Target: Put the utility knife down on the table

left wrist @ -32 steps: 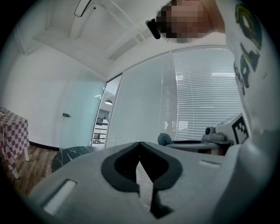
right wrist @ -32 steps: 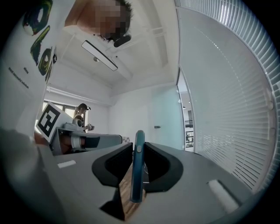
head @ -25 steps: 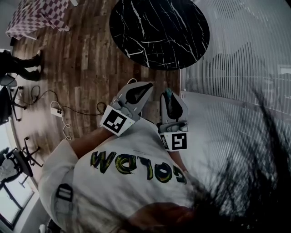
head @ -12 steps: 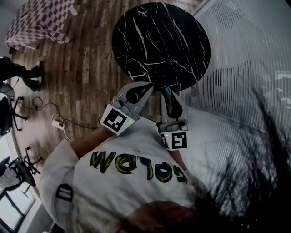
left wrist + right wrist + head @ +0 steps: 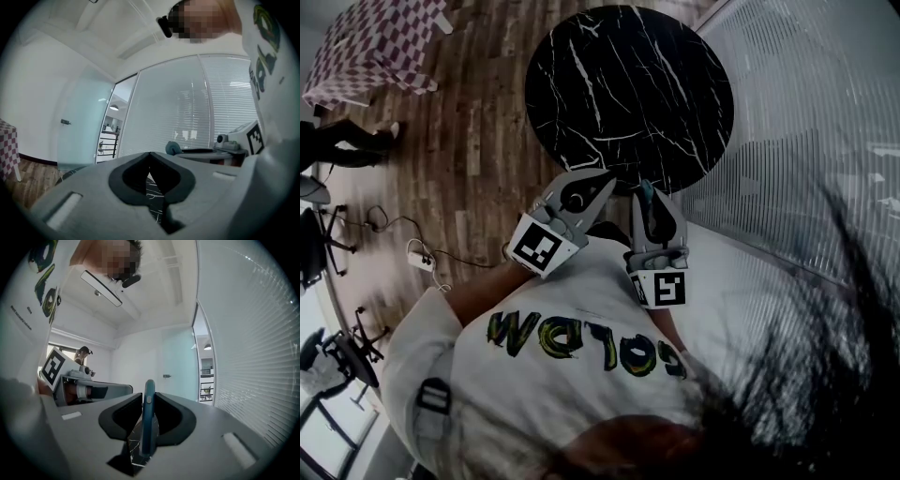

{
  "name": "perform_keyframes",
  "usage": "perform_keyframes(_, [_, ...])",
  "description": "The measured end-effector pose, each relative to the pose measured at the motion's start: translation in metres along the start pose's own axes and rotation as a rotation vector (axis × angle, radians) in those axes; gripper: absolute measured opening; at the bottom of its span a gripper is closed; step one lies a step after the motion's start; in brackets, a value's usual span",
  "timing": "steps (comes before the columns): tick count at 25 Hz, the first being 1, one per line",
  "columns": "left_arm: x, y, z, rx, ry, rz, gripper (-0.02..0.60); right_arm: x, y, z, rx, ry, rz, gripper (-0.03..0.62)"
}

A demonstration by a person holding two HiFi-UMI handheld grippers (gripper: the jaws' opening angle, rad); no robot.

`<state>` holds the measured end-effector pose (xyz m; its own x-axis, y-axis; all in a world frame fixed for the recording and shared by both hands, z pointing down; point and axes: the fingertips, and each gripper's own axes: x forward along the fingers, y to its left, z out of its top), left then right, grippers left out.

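Observation:
A round black marble table (image 5: 628, 89) stands on the wood floor ahead of me. My right gripper (image 5: 646, 190) is shut on the blue utility knife (image 5: 648, 197) and sits at the table's near edge. In the right gripper view the knife (image 5: 148, 427) stands on edge between the dark pads, its end sticking up past the right gripper's (image 5: 149, 397) tips. My left gripper (image 5: 602, 180) is held beside it to the left, also at the table's rim. In the left gripper view the left gripper's (image 5: 150, 154) tips meet with nothing in them, and marble shows through the gap below.
A glass wall with blinds (image 5: 806, 141) runs along the right. A checkered tablecloth (image 5: 370, 42) is at the top left, with a person's legs (image 5: 347, 145) nearby. A power strip with cables (image 5: 420, 261) and office chairs (image 5: 337, 342) sit on the floor at left.
Both grippers have moved forward together and their tips now reach the black table's near edge. The knife stays gripped in the right gripper.

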<state>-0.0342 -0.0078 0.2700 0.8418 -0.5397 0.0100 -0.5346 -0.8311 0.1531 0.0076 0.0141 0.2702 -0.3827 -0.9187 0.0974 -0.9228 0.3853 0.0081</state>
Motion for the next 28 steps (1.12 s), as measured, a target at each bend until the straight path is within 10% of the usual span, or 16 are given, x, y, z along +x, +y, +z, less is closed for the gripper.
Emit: perform_keyframes(28, [0.060, 0.005, -0.065, -0.023, 0.160, 0.048, 0.001, 0.011, -0.065, -0.059, 0.023, 0.121, 0.056, 0.084])
